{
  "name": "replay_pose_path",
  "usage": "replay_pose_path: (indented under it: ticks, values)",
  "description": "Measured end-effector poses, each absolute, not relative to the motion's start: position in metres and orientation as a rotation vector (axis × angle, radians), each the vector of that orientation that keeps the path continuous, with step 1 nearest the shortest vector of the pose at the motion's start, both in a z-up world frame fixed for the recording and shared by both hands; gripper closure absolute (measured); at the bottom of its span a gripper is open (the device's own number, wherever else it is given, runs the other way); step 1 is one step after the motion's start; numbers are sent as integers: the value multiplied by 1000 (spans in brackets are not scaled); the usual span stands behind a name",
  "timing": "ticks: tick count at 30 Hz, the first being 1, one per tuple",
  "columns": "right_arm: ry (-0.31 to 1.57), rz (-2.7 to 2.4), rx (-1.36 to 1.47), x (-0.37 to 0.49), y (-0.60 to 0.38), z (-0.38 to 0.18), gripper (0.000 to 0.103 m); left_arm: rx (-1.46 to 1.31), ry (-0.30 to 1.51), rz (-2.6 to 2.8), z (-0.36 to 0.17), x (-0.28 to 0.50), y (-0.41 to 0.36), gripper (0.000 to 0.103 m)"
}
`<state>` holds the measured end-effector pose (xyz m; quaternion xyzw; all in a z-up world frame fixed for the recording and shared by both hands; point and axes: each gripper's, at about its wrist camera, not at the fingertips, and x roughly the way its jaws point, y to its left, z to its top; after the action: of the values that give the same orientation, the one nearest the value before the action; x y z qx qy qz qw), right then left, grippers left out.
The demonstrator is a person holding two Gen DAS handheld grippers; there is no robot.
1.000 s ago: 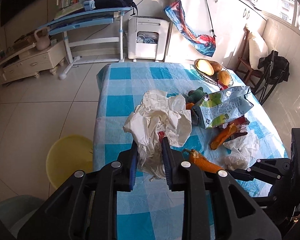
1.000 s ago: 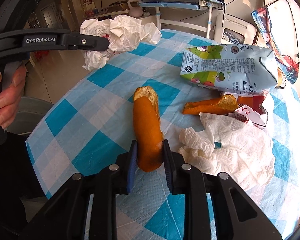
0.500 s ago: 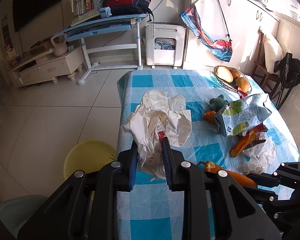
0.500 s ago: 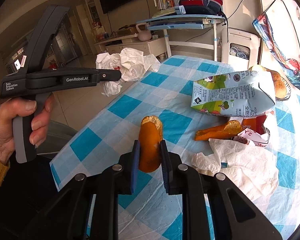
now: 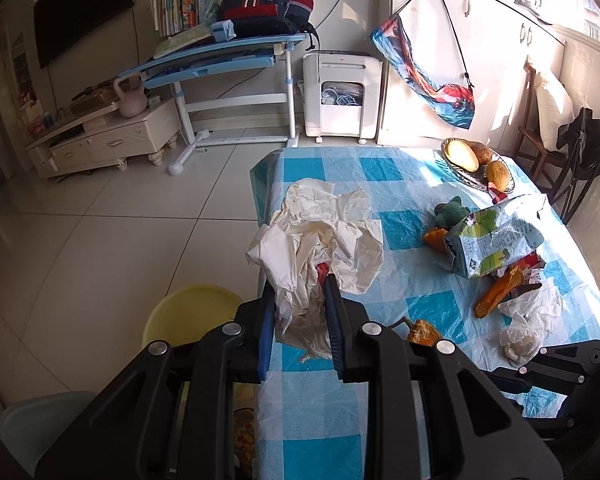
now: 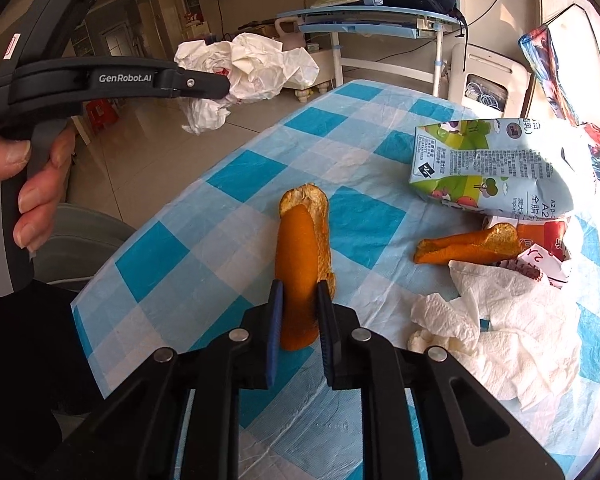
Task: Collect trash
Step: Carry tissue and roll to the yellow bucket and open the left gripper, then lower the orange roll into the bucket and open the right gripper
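My left gripper (image 5: 299, 292) is shut on a crumpled white plastic bag (image 5: 320, 236) and holds it in the air over the table's left edge; the bag also shows in the right wrist view (image 6: 248, 72). My right gripper (image 6: 299, 292) is shut on a long orange peel (image 6: 302, 248), lifted just above the blue checked tablecloth (image 6: 204, 240). A yellow bin (image 5: 188, 316) stands on the floor left of the table, below the bag.
On the table lie a flattened milk carton (image 6: 496, 172), a second orange peel (image 6: 460, 246), crumpled white tissues (image 6: 512, 332), a red wrapper (image 6: 544, 240) and a basket of fruit (image 5: 476, 164). A grey-green bin (image 5: 32, 424) is at the lower left.
Both grippers have risen and drawn back from the table with their loads. The bag has shifted left, toward the table edge above the yellow bin.
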<state>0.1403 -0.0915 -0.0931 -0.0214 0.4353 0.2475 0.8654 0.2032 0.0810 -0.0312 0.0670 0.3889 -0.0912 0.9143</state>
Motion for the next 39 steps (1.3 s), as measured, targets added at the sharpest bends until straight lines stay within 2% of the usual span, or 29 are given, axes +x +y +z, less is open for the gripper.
replay_pose_path:
  ticks: [7, 18, 30, 33, 35, 39]
  values:
    - [854, 550, 56, 142, -96, -68, 92, 64, 819, -109, -31, 219, 117, 81]
    - [849, 607, 152, 164, -59, -57, 92, -208, 960, 96, -64, 257, 230, 81]
    - [856, 682, 200, 193, 6, -54, 92, -269, 1065, 157, -101, 269, 272, 80]
    - [864, 693, 203, 204, 20, -54, 92, -299, 1086, 190, -109, 271, 278, 69]
    - [868, 703, 197, 210, 30, -54, 92, -327, 1080, 229, -109, 270, 286, 55]
    - [880, 717, 179, 220, 51, -57, 92, -377, 1017, 283, -96, 262, 299, 45]
